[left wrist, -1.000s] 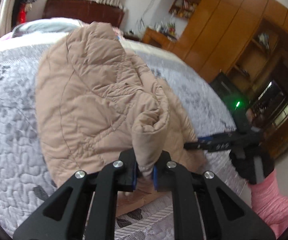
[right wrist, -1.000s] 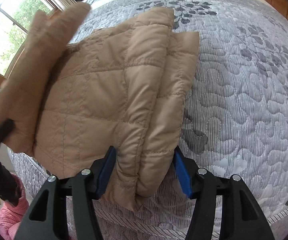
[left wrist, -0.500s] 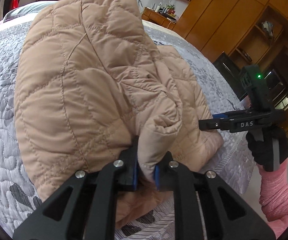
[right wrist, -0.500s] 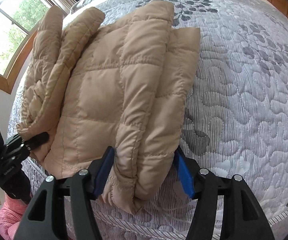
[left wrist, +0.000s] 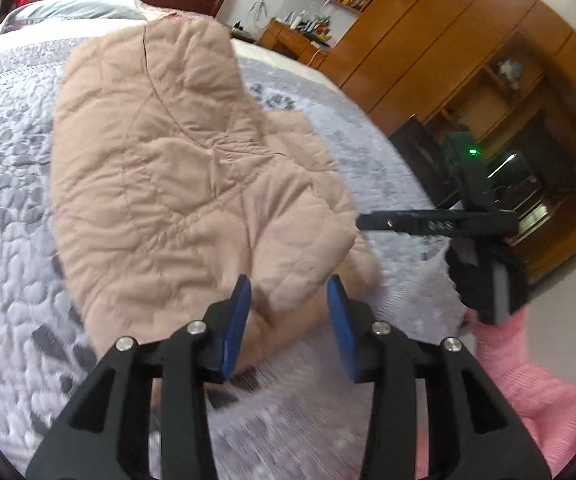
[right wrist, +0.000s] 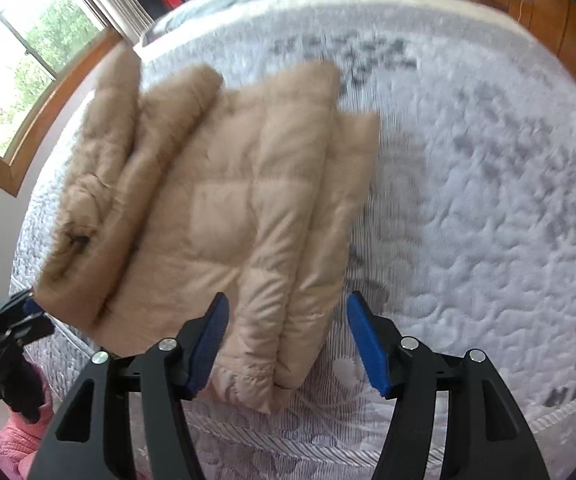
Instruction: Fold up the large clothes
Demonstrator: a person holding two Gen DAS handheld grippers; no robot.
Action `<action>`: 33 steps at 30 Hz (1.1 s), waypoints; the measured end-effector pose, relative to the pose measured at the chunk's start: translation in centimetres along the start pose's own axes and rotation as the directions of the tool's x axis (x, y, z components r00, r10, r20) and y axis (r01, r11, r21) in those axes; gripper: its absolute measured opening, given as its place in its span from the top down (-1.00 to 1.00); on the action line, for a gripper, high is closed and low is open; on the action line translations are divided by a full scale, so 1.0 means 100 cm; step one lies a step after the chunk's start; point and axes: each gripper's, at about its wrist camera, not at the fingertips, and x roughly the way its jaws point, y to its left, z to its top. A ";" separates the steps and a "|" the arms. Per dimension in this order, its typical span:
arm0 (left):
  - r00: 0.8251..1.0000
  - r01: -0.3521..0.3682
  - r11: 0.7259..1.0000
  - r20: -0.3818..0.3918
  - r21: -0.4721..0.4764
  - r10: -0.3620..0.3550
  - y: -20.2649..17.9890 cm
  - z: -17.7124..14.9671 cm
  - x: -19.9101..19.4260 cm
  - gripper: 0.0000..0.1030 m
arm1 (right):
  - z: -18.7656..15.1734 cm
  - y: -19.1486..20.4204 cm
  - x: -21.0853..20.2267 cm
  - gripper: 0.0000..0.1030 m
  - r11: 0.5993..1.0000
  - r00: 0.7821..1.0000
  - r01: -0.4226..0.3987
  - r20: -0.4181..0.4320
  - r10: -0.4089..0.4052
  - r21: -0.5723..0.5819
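The left gripper (left wrist: 288, 304) has its blue-padded fingers (left wrist: 236, 322) spread apart, with the near corner of the beige quilted jacket (left wrist: 191, 184) lying between them but not pinched. It points forward and slightly down over the edge of the bed (left wrist: 7, 240). The right gripper (right wrist: 288, 340) is likewise spread wide, its blue pads (right wrist: 368, 344) standing on either side of the jacket's (right wrist: 247, 220) folded near end; the left pad sits just beside the fabric and the right pad is apart from it. In the left wrist view the right gripper (left wrist: 368, 222) reaches in from the side, level with the bed surface, its tip at the jacket's edge, held by a black-gloved hand (left wrist: 484, 272) with a pink sleeve (left wrist: 528, 368) behind it. In the right wrist view the left gripper (right wrist: 31, 312) shows at the lower left, close to the jacket's corner.

The jacket lies on the grey-and-white patterned bedspread (right wrist: 488, 220), near the bed's edge, folded into a thick, puffy bundle with stacked layers at its near end and a rolled sleeve-like part along one side. Both views are somewhat blurred.

A wooden wardrobe (left wrist: 428, 40) with open shelves stands beyond the bed, and a window (right wrist: 19, 72) is at its other side.
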 end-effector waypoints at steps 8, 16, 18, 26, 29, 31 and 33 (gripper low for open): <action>0.956 -0.249 0.963 0.130 -0.099 0.261 0.029 0.023 -0.057 0.11 | 0.032 0.042 -0.027 -0.52 0.987 0.989 -0.146 0.021 0.147 -0.063; 0.900 -0.427 0.890 0.012 -0.158 0.435 0.066 0.049 -0.020 0.11 | 0.063 0.100 0.011 -0.76 0.971 0.967 -0.231 -0.125 0.223 -0.054; 0.898 -0.433 0.887 0.013 -0.163 0.441 0.070 0.047 -0.016 0.11 | 0.065 0.102 0.021 -0.77 0.975 0.966 -0.219 -0.145 0.211 -0.036; 0.905 -0.412 0.892 0.027 -0.183 0.424 0.079 0.046 -0.016 0.08 | 0.082 0.112 0.063 -0.58 0.975 0.951 -0.224 -0.220 0.217 -0.007; 0.900 -0.420 0.885 0.033 -0.201 0.435 0.083 0.044 -0.022 0.09 | 0.089 0.119 0.073 -0.12 0.978 0.955 -0.206 -0.224 0.193 -0.037; 0.897 -0.424 0.880 0.038 -0.213 0.441 0.087 0.042 -0.026 0.10 | 0.091 0.124 0.073 0.21 0.976 0.958 -0.208 -0.217 0.189 -0.069; 0.898 -0.417 0.880 0.049 -0.229 0.438 0.089 0.042 -0.033 0.10 | 0.092 0.131 0.062 0.39 0.968 0.963 -0.220 -0.187 0.195 -0.120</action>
